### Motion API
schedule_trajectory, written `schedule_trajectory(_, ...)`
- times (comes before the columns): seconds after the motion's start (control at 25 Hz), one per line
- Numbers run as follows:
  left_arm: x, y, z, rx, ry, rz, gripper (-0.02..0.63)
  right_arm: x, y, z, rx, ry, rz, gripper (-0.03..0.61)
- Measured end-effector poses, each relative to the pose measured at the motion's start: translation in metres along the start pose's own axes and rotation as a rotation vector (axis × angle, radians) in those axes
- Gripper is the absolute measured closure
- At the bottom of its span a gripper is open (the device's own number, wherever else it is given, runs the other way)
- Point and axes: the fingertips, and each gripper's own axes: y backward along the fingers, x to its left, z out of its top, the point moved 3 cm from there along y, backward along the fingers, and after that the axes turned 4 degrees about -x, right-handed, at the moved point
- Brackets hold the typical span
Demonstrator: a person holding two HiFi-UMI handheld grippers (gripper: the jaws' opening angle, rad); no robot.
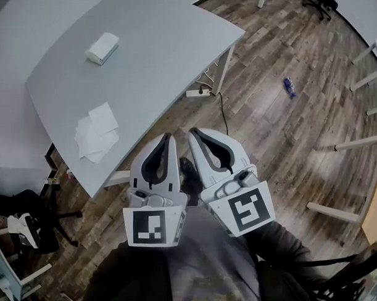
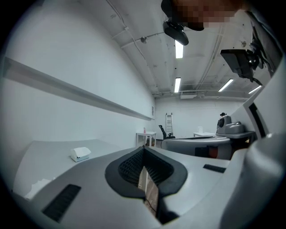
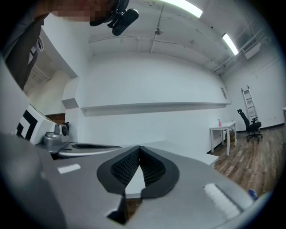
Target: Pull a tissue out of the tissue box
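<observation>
The wood-plank floor [image 1: 286, 131] fills most of your head view, and the grey table [image 1: 142, 49] takes up the upper left, with its curved near edge running down toward you.

You hold both tools low and close to your body, off the table and over the floor, side by side with their marker cubes nearest you. Your left hand-held gripper [image 1: 169, 136] has its jaws pressed together. In the left gripper view [image 2: 144, 150] the tips meet and nothing sits between the black pads. Your right hand-held gripper [image 1: 193, 133] is the same. In the right gripper view [image 3: 139, 148] the tips touch and the pads pinch nothing. The two tips lie just beside each other, near the table's front edge but apart from it.

A small heap of loose white tissues [image 1: 96, 133] lies on the table close to that near edge, several sheets overlapping.

The tissue box [image 1: 102, 48] stands farther back on the table, well apart from both grippers and from the loose sheets. It is white. The left gripper view shows it at the left [image 2: 80, 154], low on the grey surface.

On the floor beyond the table's right corner lies a white power strip [image 1: 197, 91] with a dark cable trailing from it. Farther right lies a small blue object [image 1: 289, 86] that is too small to identify.
</observation>
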Motion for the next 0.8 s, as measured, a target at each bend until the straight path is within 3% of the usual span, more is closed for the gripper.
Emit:
schedule_trajectory(0.2, 0.044, -0.083, 0.001, 0.070, -0.018, 0.050, 0.612, -0.056, -0.091, 0.008, 0.011, -0.001, 0.049, 0.577)
schedule_trajectory(0.32, 0.072, -0.118, 0.009, 0.065, -0.014, 0.093, 0.612, -0.073, -0.139, 0.015, 0.010, -0.012, 0.079, 0.577)
schedule_trajectory(0.8, 0.135, -0.149, 0.019, 0.063, 0.017, 0.192, 0.612, -0.074, -0.228, 0.041, -0.002, 0.061, 0.208, 0.577)
